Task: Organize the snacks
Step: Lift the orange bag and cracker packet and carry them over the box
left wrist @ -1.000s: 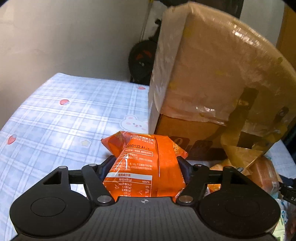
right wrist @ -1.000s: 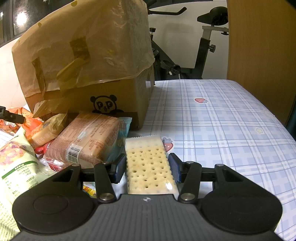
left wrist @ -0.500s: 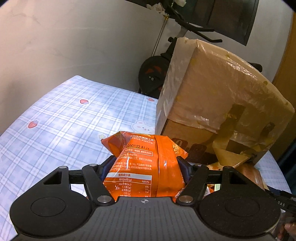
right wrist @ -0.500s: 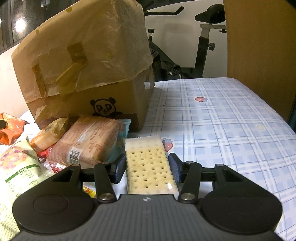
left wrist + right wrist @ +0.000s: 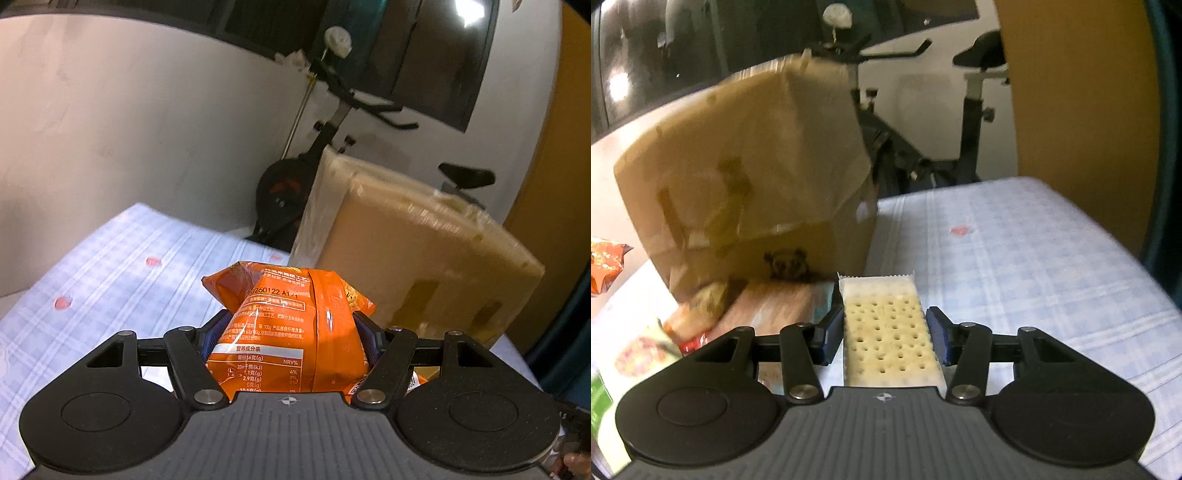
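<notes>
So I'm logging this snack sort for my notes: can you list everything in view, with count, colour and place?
Orange foil snack bag: one, orange, clamped in left tool.
Clear-wrapped cracker pack: one, pale yellow, between right tool's fingers.
Brown cardboard box with panda print: one, brown, on the bed, flaps up.
Loose snack packets: several, brown, red, green-white, piled before the box; blurred.
Blue checked bedsheet: one, pale blue, underneath everything.
Black exercise bike: one, black, behind the bed.
Left tool: black, shut on the bag.
Right tool: black, jaws against the pack's sides.

left wrist: faces box (image 5: 406, 258) from left | right wrist: from right | shared: box, bike (image 5: 971, 122)
</notes>
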Available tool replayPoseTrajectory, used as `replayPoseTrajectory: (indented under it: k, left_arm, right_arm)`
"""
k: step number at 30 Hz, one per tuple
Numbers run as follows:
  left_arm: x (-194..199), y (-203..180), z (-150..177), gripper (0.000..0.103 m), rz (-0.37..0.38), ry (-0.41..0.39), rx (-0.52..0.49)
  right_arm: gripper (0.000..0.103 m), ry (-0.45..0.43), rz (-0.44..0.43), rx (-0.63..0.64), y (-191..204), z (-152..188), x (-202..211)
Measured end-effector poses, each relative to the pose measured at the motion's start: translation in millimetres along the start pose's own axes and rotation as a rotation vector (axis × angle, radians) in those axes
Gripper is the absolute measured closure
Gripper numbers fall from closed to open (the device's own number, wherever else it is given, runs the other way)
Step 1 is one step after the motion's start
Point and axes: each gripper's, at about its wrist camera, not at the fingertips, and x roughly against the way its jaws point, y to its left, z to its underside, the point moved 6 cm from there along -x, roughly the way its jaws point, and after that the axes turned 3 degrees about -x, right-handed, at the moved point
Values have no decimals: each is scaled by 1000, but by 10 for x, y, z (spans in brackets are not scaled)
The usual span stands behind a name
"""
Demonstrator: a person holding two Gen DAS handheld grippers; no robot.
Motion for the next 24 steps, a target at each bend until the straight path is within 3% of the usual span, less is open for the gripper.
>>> replayPoseTrajectory:
  k: [5, 13, 19, 24]
  left_arm:
    - [123, -168, -266, 31, 57, -67, -37]
    - [140, -524, -746, 31, 117, -148, -102]
    - [-126, -892, -1086, 31, 155, -191, -175]
    - [-520, -1109, -1234, 31, 165, -167, -217]
  right_arm:
    - [52, -103, -16, 22, 94, -385, 257]
    - [52, -281, -120, 62, 511, -1230, 523]
    - [52, -302, -200, 138, 959, -1680, 347]
    - [52, -237, -221, 210, 1263, -1885, -126]
